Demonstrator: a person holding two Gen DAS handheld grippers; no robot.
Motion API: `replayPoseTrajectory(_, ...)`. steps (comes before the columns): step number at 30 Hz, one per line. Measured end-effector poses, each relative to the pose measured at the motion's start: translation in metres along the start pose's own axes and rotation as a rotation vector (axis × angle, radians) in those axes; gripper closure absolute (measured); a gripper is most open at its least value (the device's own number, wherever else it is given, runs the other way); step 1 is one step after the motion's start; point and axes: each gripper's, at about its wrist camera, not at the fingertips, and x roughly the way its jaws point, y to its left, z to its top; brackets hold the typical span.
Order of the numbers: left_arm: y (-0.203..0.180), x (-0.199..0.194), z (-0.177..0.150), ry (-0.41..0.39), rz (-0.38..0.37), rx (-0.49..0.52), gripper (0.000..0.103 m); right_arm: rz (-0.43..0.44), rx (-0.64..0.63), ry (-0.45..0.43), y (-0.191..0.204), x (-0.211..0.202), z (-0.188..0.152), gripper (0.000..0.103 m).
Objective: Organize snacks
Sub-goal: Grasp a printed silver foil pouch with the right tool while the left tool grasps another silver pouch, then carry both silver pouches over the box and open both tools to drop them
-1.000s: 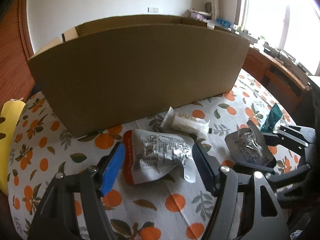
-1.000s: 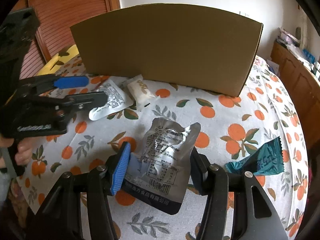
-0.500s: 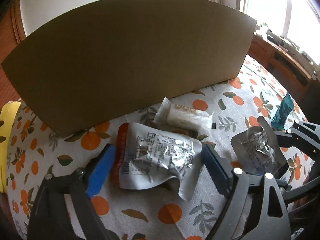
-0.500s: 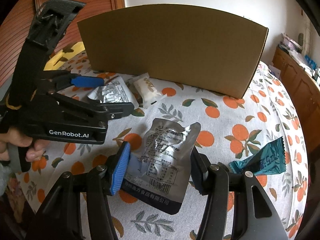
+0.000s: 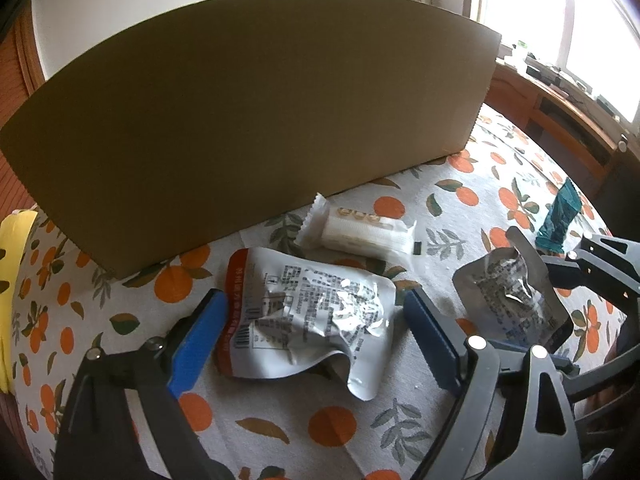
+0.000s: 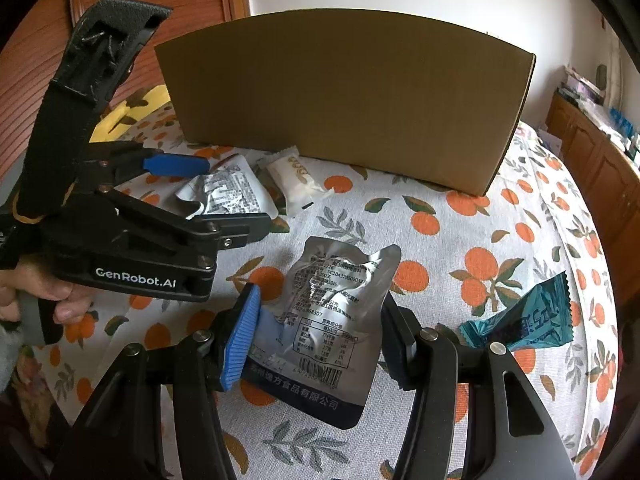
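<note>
On the surface [image 5: 472, 200], a white cloth printed with oranges and leaves is spread, and a tall plain cardboard box [image 5: 248, 120] stands at its far side, its matte brown wall hiding whatever is inside. Around it the room shows a white wall, ribbed reddish wooden panels at the left, a low wooden cabinet [image 6: 600, 168] at the right and a bright window [image 5: 560, 12] in the left wrist view. The left gripper [image 5: 316, 340] has its fingers wide and closing, a crinkled silver pouch with an orange edge [image 5: 308, 312] lying flat between them on the cloth; whether the pads touch it I cannot tell. Just beyond it, near the box wall, lies a small white wrapped snack [image 5: 360, 232] with crimped ends. The right gripper [image 6: 316, 344] holds a second wrinkled silver pouch with a dark blue bottom band [image 6: 332, 316], its blue ribbed pad and the dark pad pressing on its sides. A teal serrated-edged wrapper [image 6: 524, 316] lies to its right.
</note>
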Motion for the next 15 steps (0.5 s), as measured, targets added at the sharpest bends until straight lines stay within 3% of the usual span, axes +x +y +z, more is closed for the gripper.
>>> replayPoseTrajectory(7,-0.022,-0.012,-0.006,-0.043,0.055,0.098,0.041,-0.001,0.0,0.0,-0.001,0.0,0.0,0.046)
replayPoseTrajectory(15,-0.02,-0.027,-0.011,-0.093,0.021,0.064,0.042,-0.005,-0.004,0.0,0.001,0.001,0.0,0.046)
